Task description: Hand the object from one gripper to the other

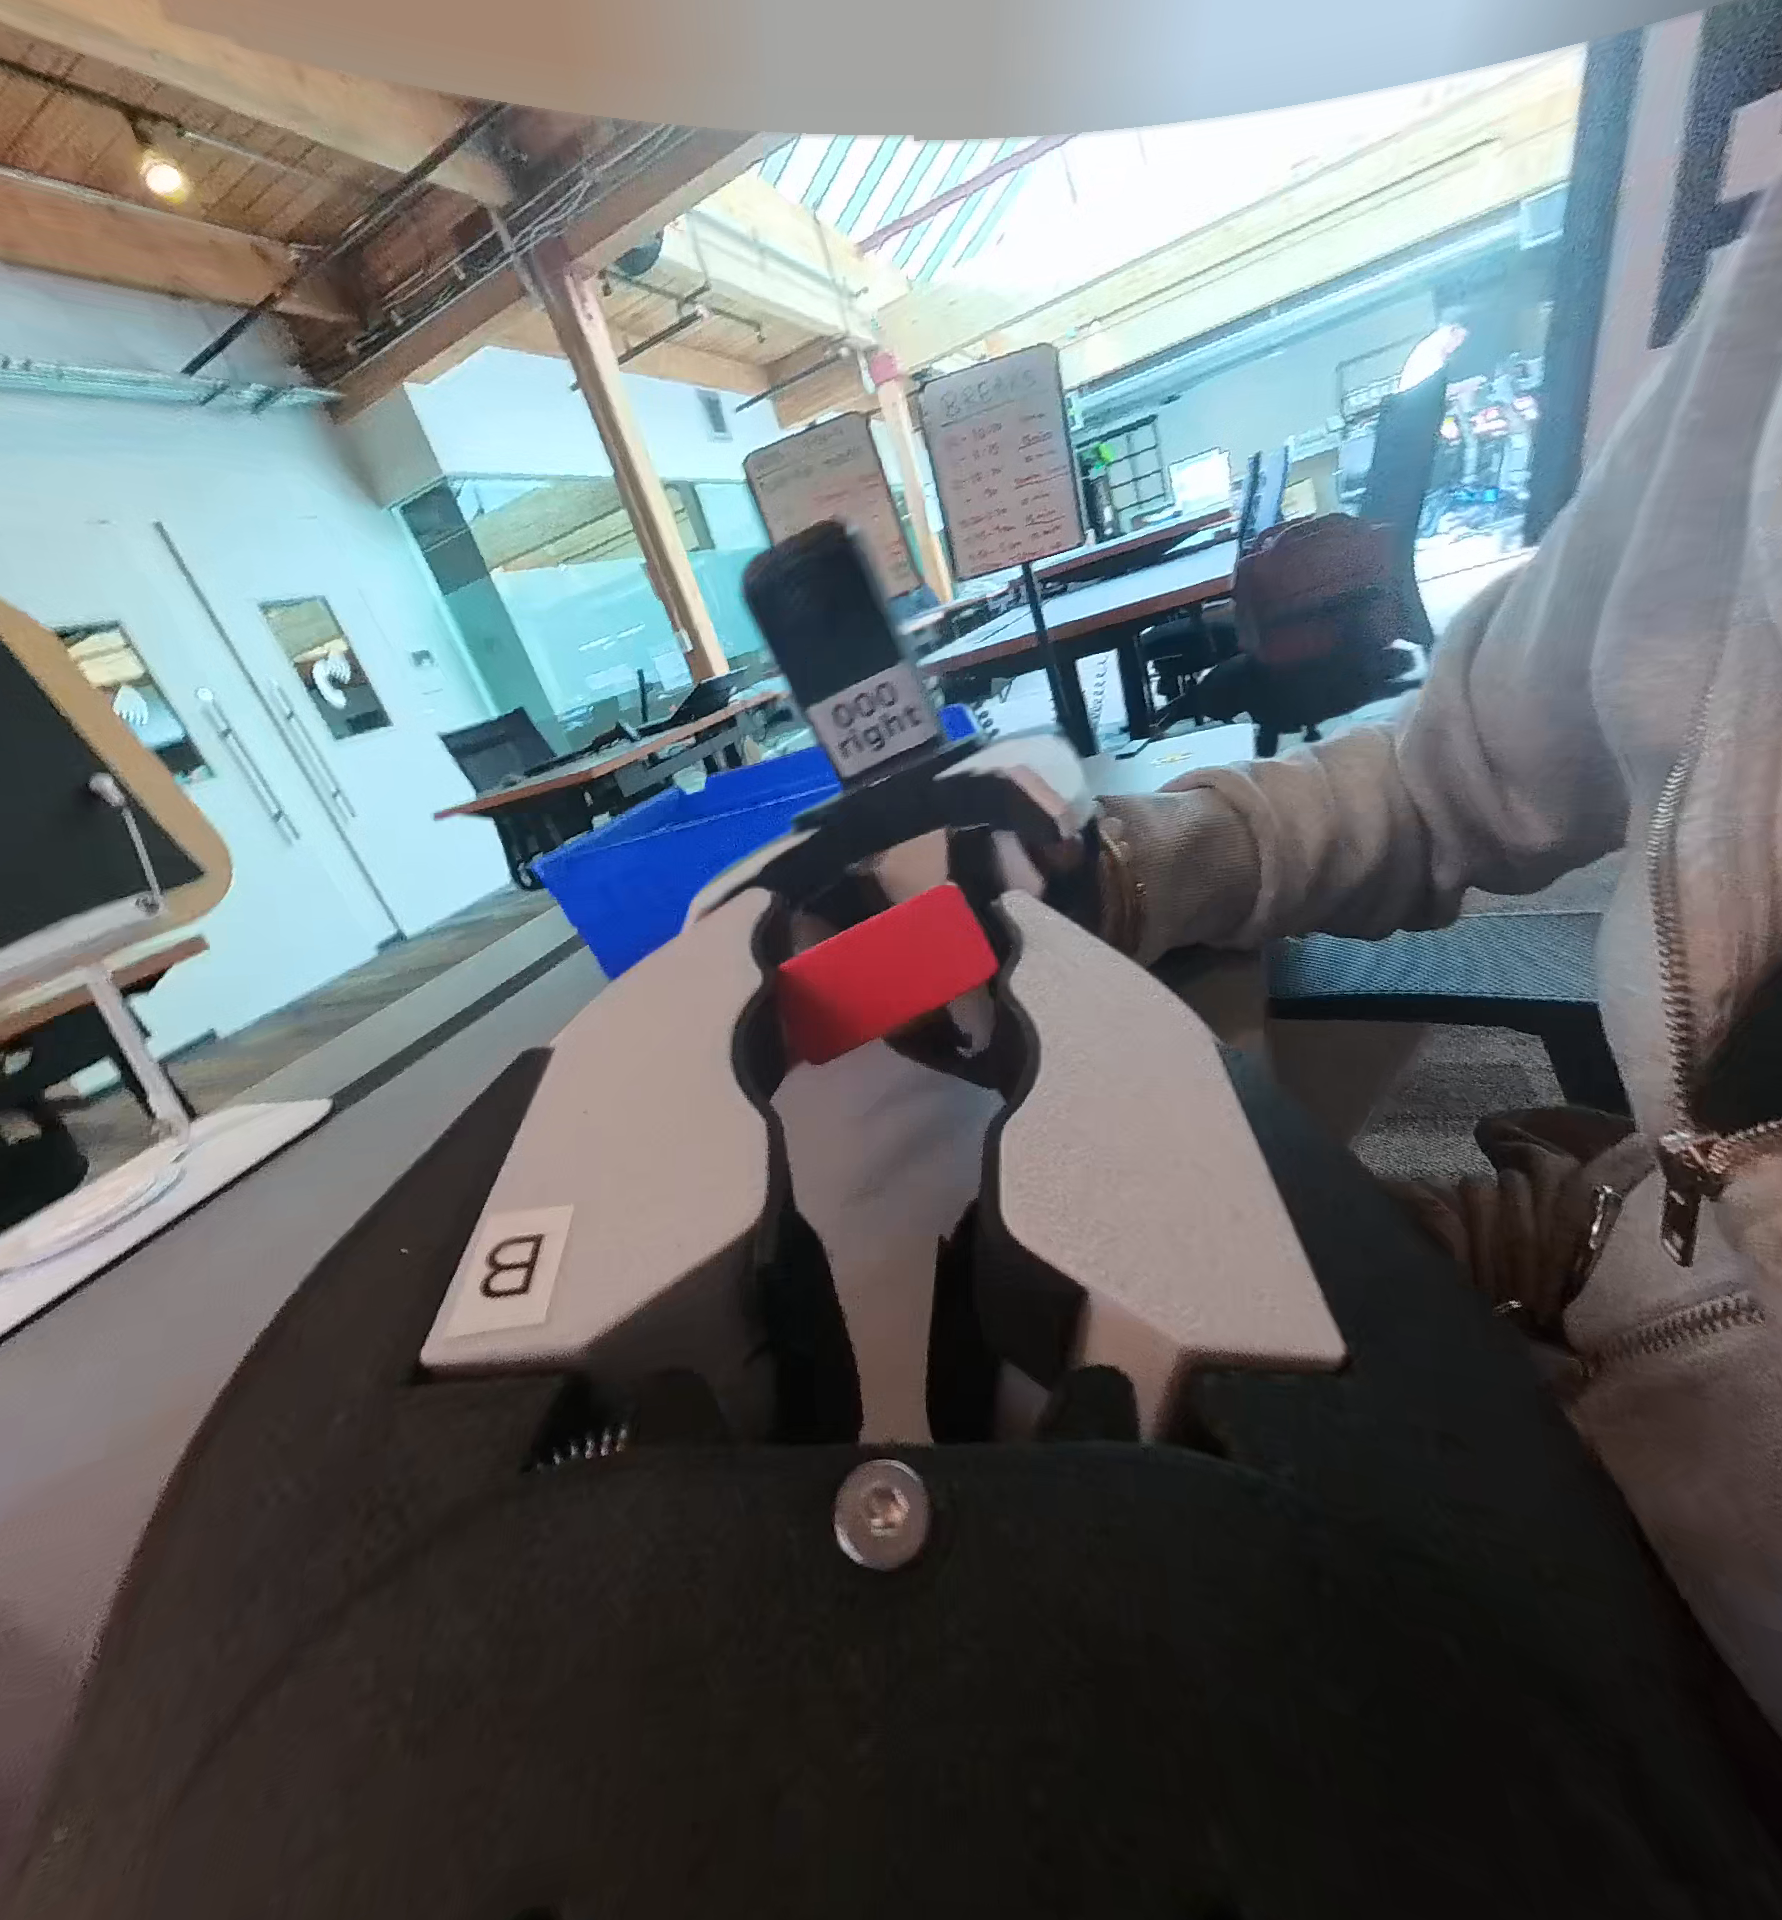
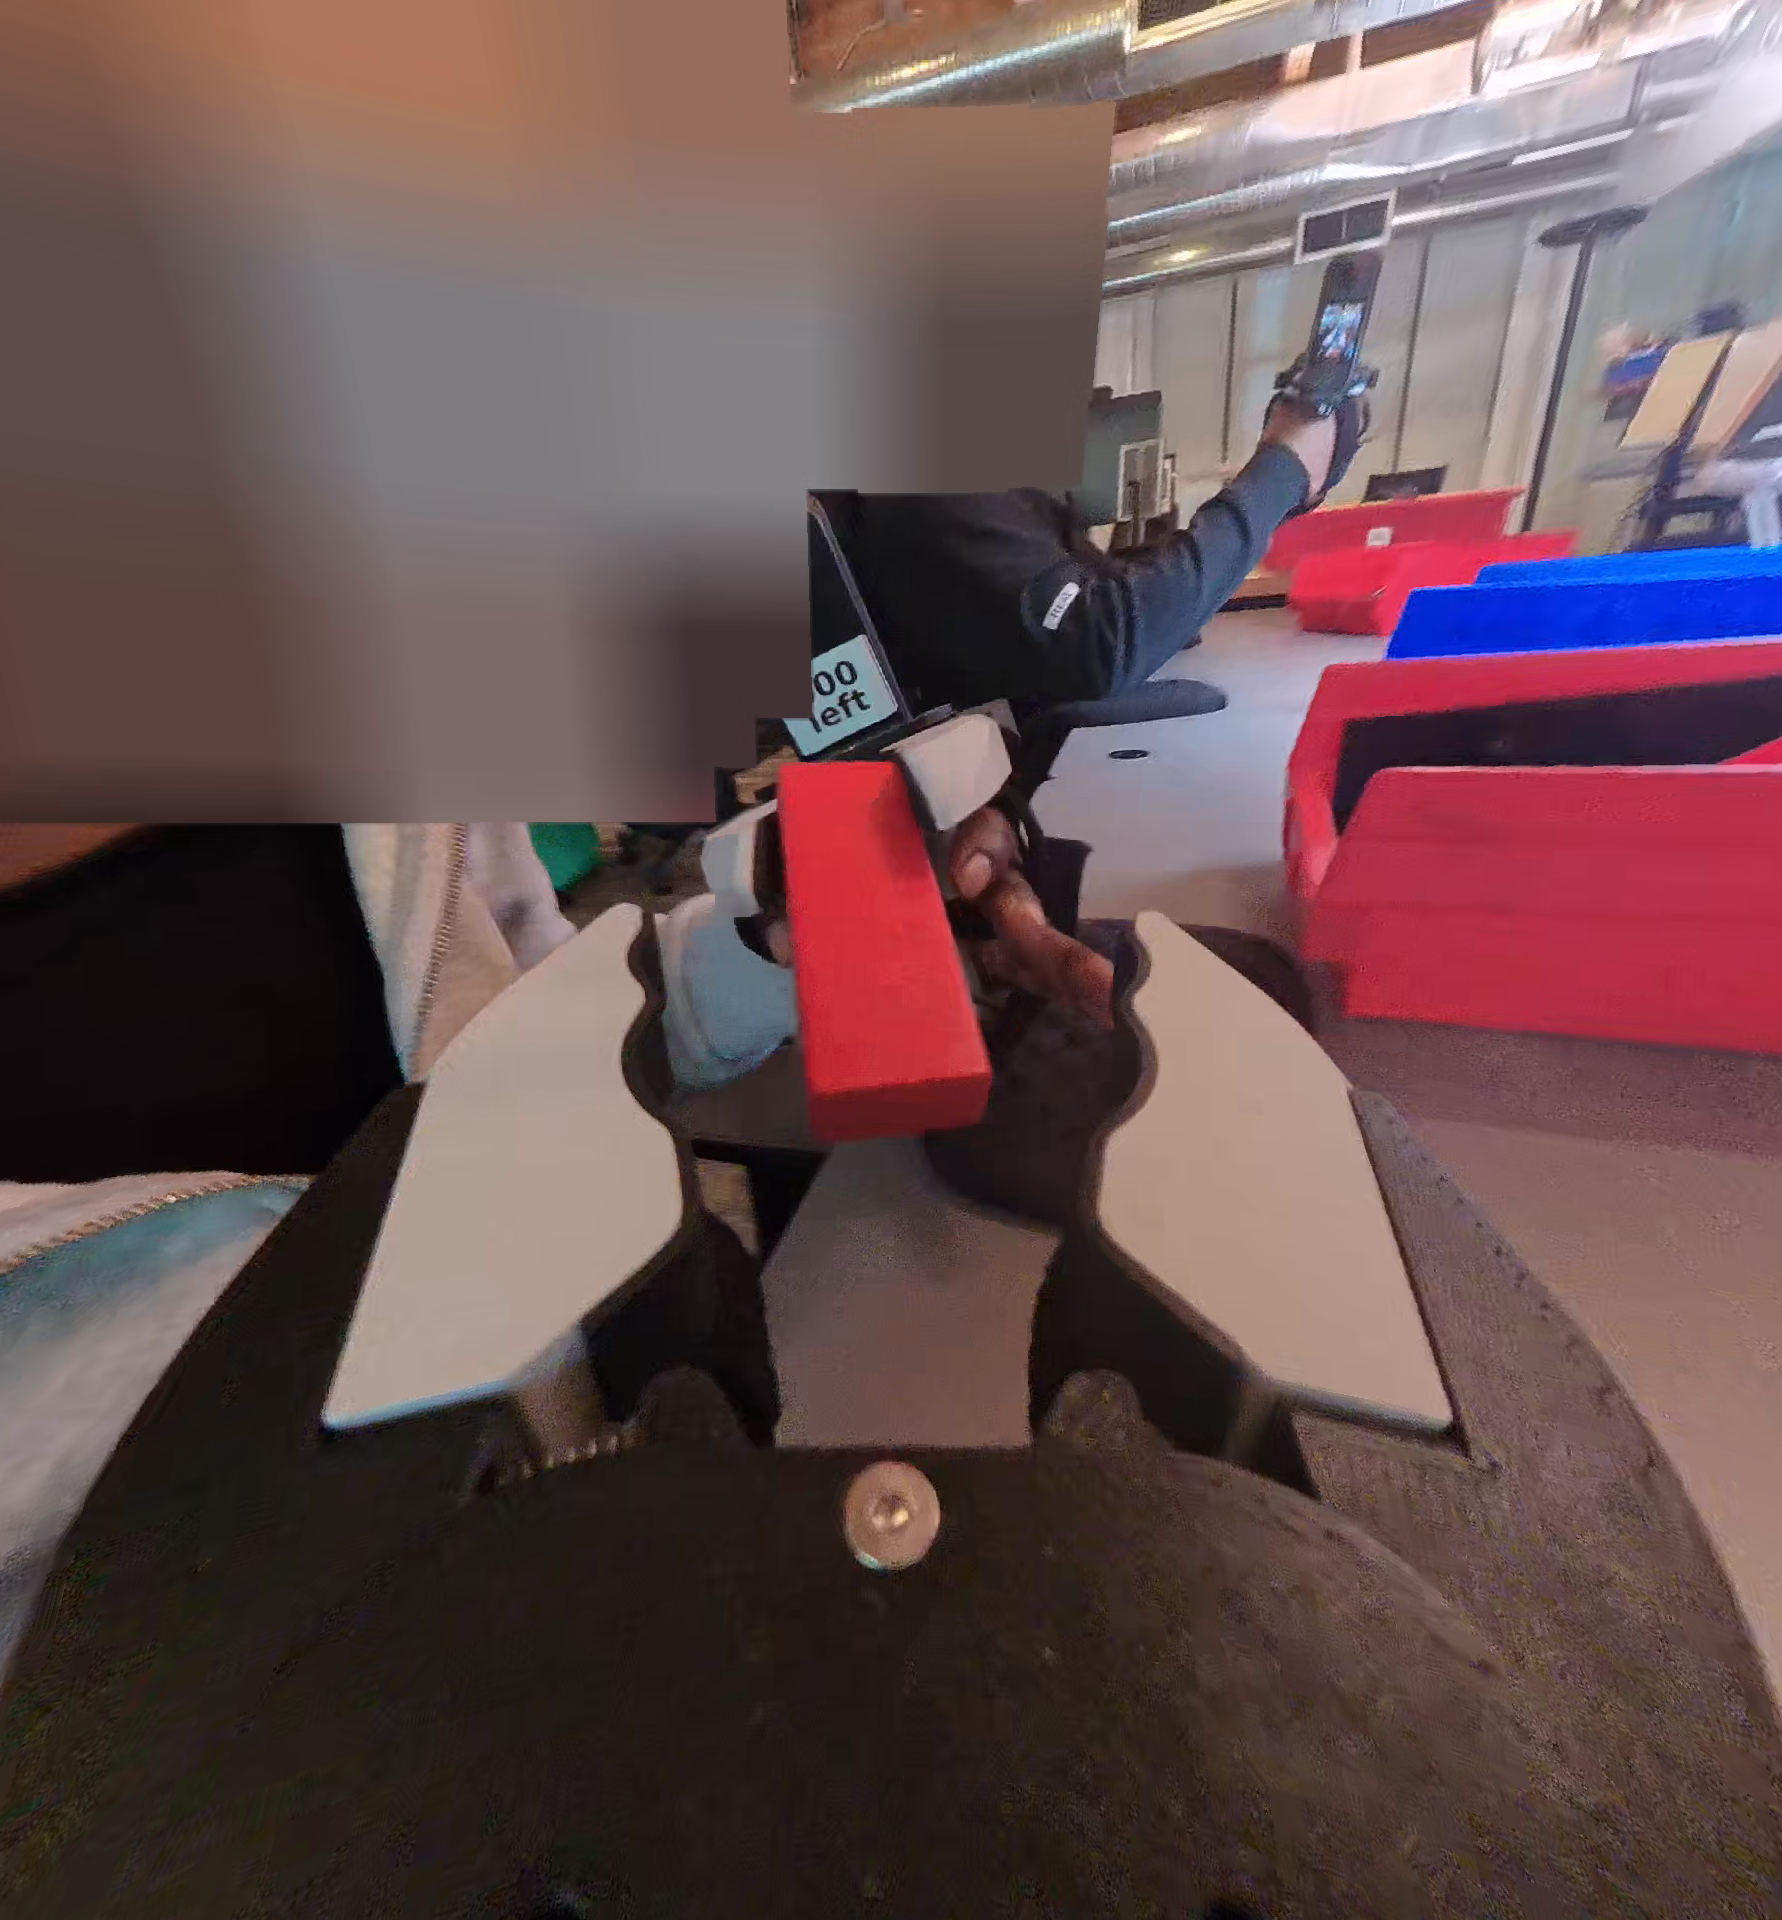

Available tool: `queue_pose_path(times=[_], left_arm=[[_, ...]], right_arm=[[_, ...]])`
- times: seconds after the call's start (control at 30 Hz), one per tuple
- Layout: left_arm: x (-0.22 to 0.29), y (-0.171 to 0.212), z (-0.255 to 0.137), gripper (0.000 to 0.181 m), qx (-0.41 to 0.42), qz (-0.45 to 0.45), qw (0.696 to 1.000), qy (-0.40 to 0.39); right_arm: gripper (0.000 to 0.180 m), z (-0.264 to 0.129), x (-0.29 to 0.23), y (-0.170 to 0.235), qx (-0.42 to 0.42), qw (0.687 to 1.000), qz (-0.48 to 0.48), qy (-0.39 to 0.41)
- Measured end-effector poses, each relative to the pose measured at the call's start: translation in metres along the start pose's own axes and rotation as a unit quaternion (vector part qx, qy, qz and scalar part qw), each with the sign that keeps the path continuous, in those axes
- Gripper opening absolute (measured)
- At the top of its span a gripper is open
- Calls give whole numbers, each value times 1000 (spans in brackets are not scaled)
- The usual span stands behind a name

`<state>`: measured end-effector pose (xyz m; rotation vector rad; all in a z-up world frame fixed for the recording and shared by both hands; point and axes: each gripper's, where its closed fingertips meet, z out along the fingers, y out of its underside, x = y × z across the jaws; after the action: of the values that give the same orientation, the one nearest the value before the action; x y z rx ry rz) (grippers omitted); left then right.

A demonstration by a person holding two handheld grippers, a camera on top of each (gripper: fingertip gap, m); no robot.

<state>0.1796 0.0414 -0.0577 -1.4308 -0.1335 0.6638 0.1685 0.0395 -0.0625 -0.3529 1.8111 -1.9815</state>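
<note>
Table: grey top, lower right of the right wrist view.
Red bin: we see it on the table, right edge.
Right tongs: spread wide, flanking the block's near end without touching.
Left tongs: clamped on the block.
Red block: we find it mid-frame, airborne.

The block is plain bright red. Both grippers have pale grey fingers on matte black bodies. The person's sleeve is light grey. A bin behind is solid blue; other bins are red, and the table is grey.
</note>
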Motion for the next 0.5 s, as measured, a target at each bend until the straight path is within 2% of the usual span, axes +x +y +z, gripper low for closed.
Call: queue_pose_path(times=[0.1,0.2,0.23,0.27,0.4,0.47,0.5], left_arm=[[2,-5,2,36,19,11,1000,-1],[2,-7,3,36,35,10,999,-4],[3,-8,3,36,38,8,999,-2],[2,-8,4,36,39,6,999,-4],[2,-7,6,38,39,26,999,-16],[-1,-4,5,58,14,102,994,-44],[-2,0,3,62,-11,153,987,-54]], right_arm=[[75,1,-3,0,5,999,38,-20],[68,3,-7,3,-4,999,38,-30],[56,3,-7,4,-6,999,32,-29],[35,2,-8,5,-10,999,21,-30],[34,0,-8,4,-23,999,22,-33],[34,-2,-10,4,-26,996,69,-50],[34,-3,-9,4,-26,993,101,-58]])
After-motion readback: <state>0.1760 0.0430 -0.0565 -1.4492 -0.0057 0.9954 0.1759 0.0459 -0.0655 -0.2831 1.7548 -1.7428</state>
